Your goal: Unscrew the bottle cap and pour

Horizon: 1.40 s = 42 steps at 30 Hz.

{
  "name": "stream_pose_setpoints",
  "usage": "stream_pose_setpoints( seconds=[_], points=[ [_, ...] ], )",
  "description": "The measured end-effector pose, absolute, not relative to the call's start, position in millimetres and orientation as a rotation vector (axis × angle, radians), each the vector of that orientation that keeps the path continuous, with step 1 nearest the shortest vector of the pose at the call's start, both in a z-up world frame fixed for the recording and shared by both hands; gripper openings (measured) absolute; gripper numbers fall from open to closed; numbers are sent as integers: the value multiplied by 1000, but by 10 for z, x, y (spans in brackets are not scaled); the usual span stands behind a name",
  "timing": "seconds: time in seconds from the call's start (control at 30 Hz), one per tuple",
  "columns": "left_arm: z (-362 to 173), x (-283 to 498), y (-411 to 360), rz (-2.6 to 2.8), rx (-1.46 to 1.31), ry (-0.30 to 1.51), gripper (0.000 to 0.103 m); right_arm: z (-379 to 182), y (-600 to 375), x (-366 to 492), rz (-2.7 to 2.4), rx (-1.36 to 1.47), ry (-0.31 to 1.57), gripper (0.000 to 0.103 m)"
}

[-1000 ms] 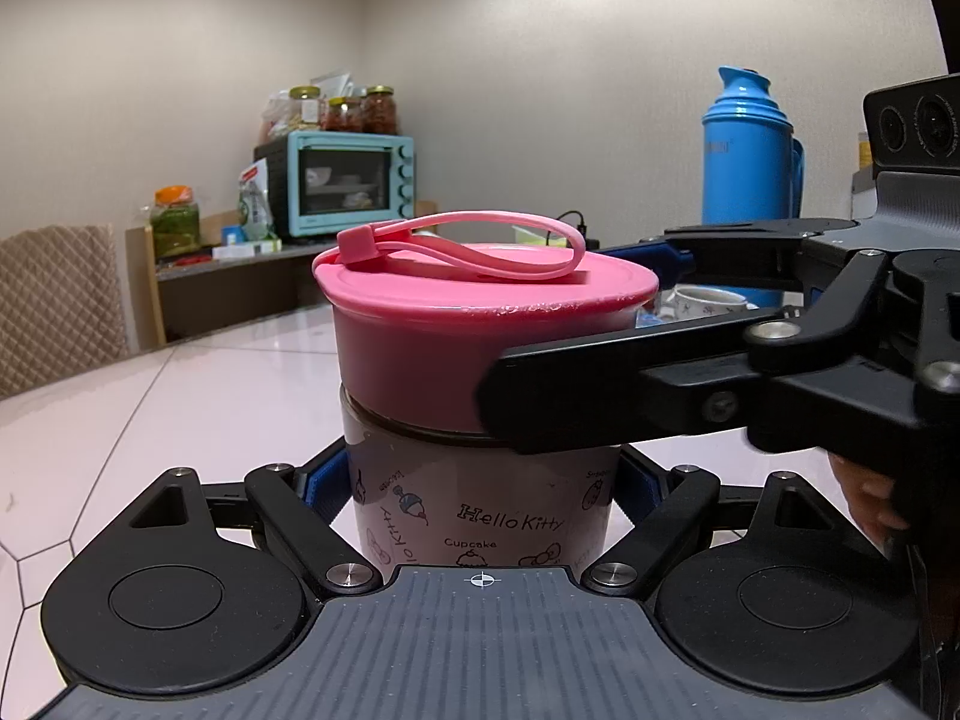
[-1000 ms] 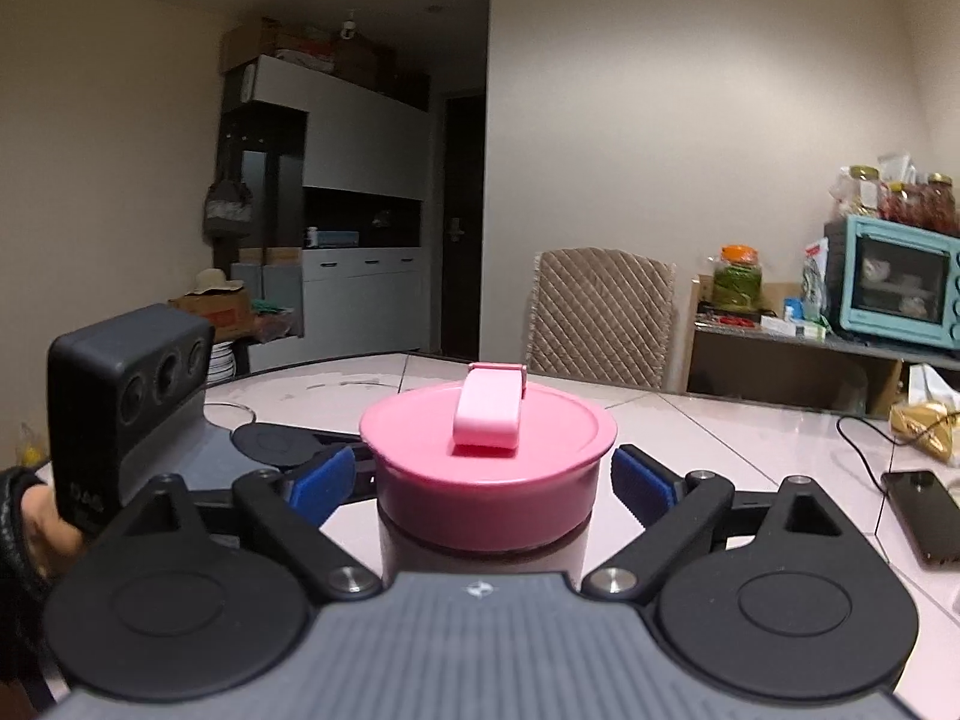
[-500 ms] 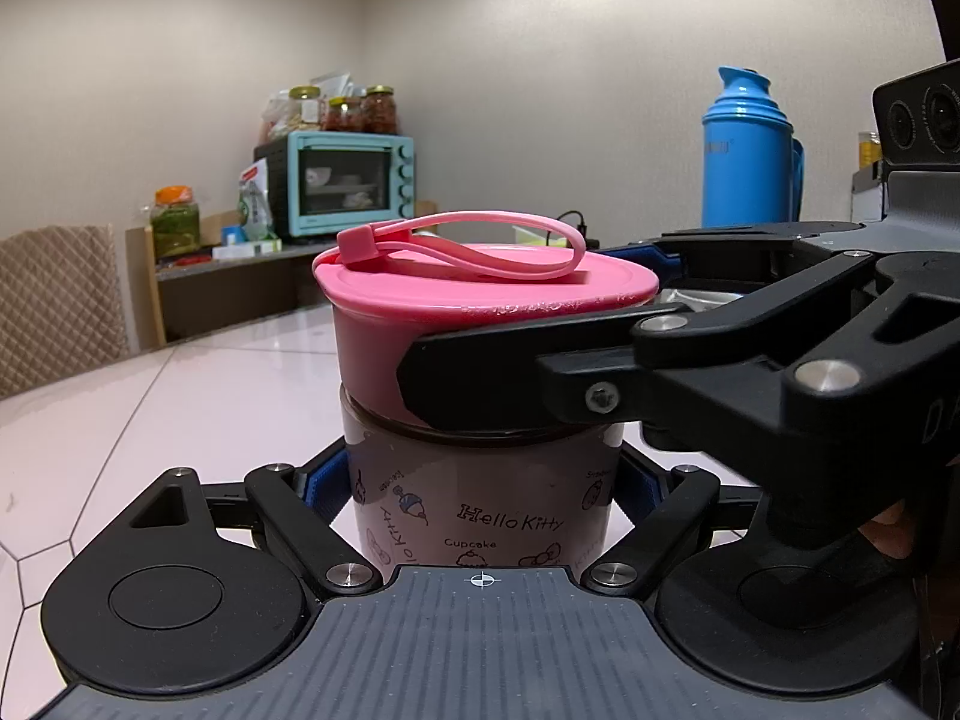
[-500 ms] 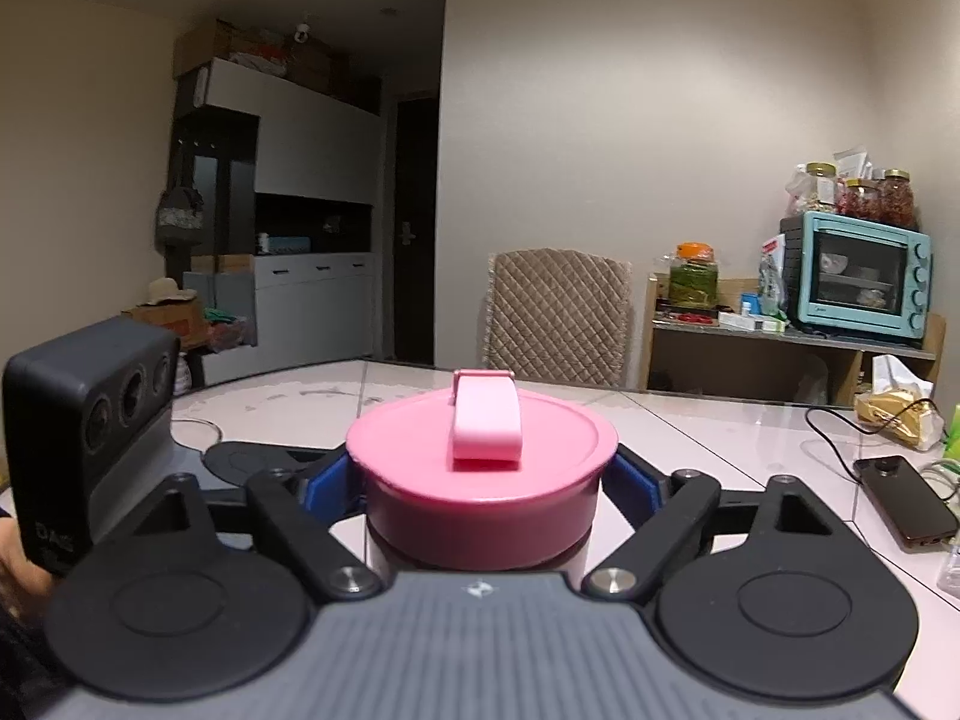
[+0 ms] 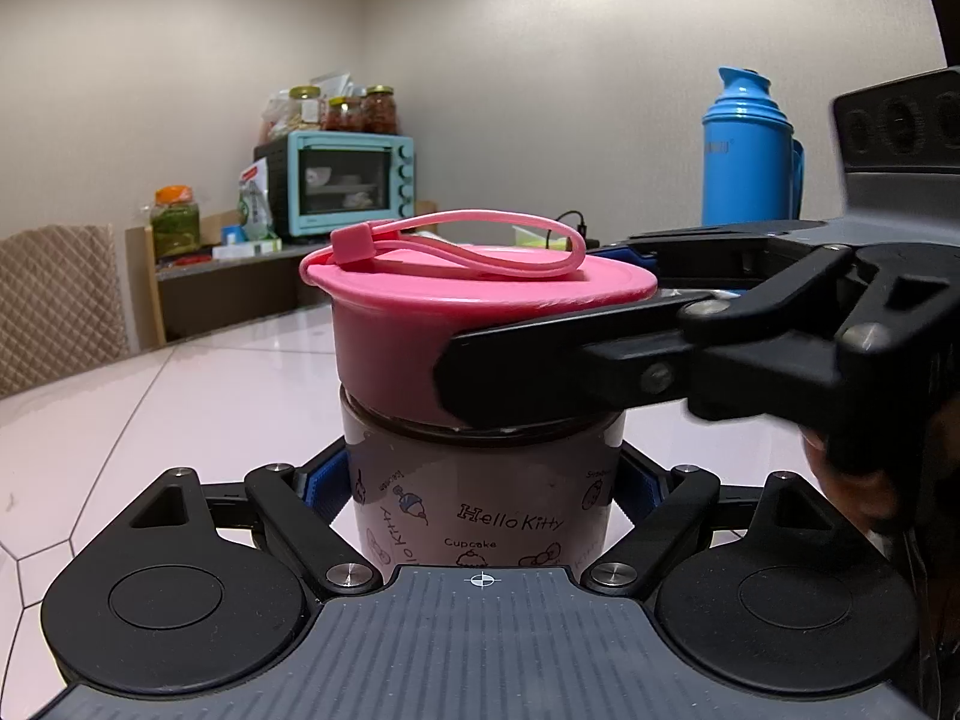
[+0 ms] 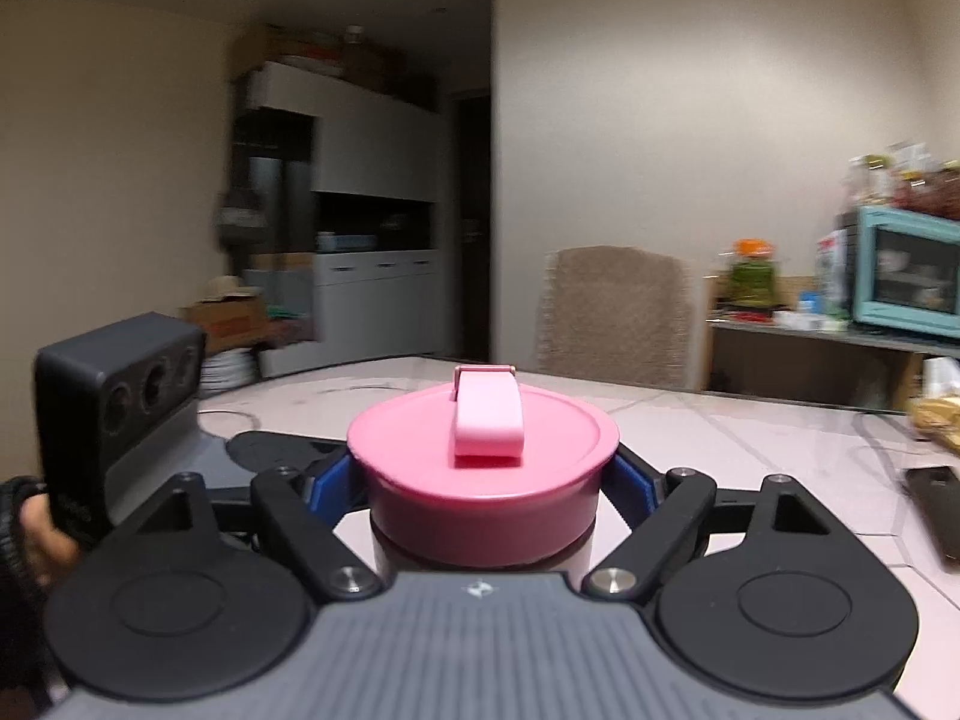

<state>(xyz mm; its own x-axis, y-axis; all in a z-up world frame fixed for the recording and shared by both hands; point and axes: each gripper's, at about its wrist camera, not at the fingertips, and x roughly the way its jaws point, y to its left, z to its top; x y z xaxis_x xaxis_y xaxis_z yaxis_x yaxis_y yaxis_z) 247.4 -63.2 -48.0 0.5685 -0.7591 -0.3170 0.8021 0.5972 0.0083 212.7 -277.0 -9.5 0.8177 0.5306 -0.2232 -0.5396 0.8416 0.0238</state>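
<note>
The left gripper (image 5: 480, 486) has its two fingers squeezed onto the bottle (image 5: 480, 504), one on each side of its pale body. The bottle has little cartoon drawings and words on it. It sits right between those fingers, standing straight up on the white table (image 5: 180, 396).

Just above the left fingers is the pink cap (image 5: 474, 324), still on top of the bottle. A pink strap (image 5: 474, 240) lies in a loop across the cap.

The right gripper (image 6: 486, 480) comes in from the side and pinches the cap. Its blue pads (image 6: 633, 483) press on both sides of the pink wall, with the cap right between its fingers. In the left camera, one black finger of that gripper lies across the front of the cap. In the right camera the room looks smeared.

Past the fingers the table stretches away. A black phone (image 6: 933, 510) lies off to the right of the right fingers. Farther back stand a tall blue flask (image 5: 750, 150), a brown chair (image 6: 612, 312), and a blue oven (image 5: 345, 183) with jars (image 5: 360, 108) on top.
</note>
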Motion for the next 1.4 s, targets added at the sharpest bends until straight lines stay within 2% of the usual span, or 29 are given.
stream_pose_setpoints(
  seconds=[0.6, 0.67, 0.77, 1.4],
  points=[
    [-472, 2483, -614, -921, 159, 295, 90, 23, -3046, 2344, 812, -68, 235, 85],
    [-470, 2488, -609, -921, 159, 295, 90, 46, -3021, 2322, 792, -69, 238, 86],
    [-468, 2496, -606, -921, 158, 295, 90, 64, -2978, 2234, 719, -82, 225, 97],
    [-468, 2496, -596, -921, 159, 294, 90, -34, -2516, 1938, 407, -79, 228, 98]
  ],
)
